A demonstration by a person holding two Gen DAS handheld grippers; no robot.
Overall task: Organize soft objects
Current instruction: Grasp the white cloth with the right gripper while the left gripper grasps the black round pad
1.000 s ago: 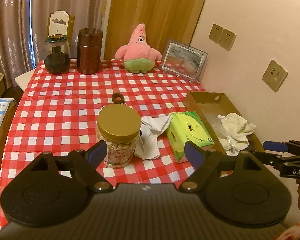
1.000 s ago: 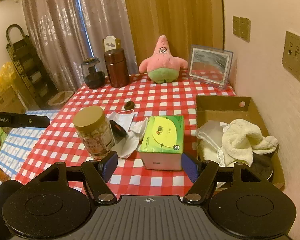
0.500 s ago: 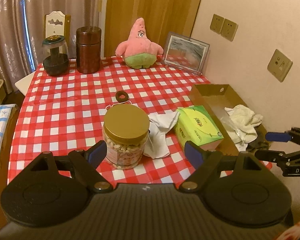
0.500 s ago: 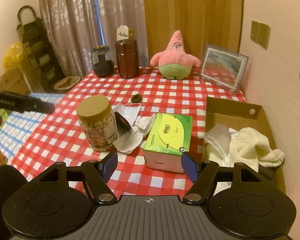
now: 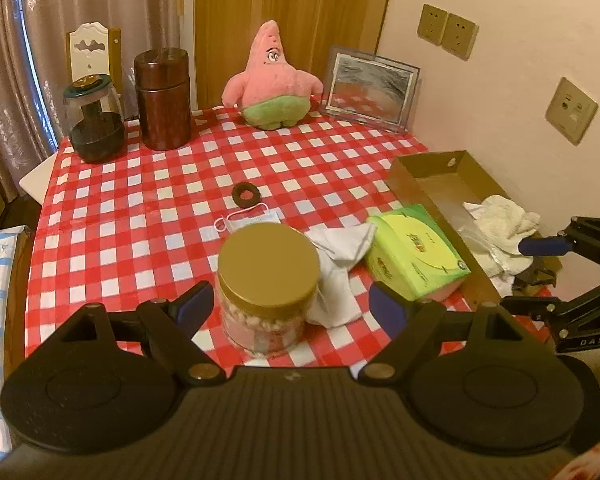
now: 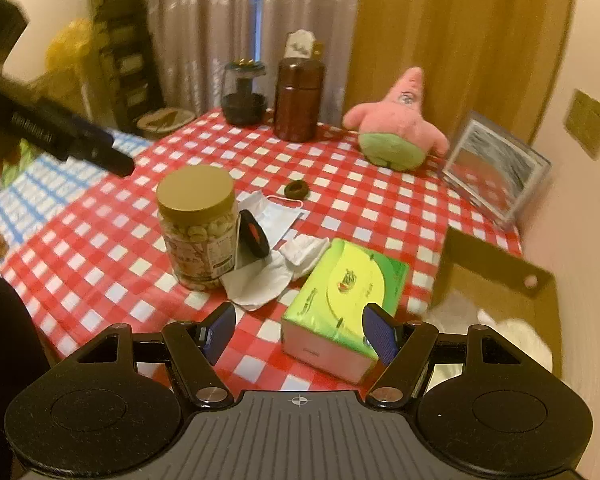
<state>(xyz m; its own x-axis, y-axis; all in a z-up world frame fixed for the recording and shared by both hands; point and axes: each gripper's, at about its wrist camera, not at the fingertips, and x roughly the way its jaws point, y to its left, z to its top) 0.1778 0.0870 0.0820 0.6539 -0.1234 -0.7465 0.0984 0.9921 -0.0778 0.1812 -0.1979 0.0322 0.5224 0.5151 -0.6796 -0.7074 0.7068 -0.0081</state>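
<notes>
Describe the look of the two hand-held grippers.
Both look alike. The left hand-held gripper and the right hand-held gripper each have a black ribbed body, two round black discs, black linkage arms with silver pivot screws, and blue finger pads. White lettering marks each one's side, seen from the other's camera.

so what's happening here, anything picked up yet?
Nothing yet. A person holds both grippers over a checked table, and both are open and empty. The left gripper faces the gold-lidded jar and the white cloth beside it. The right gripper points toward the green tissue pack. A white towel already lies in the cardboard box by the wall. The face mask and pink plush star are on the table.
</notes>
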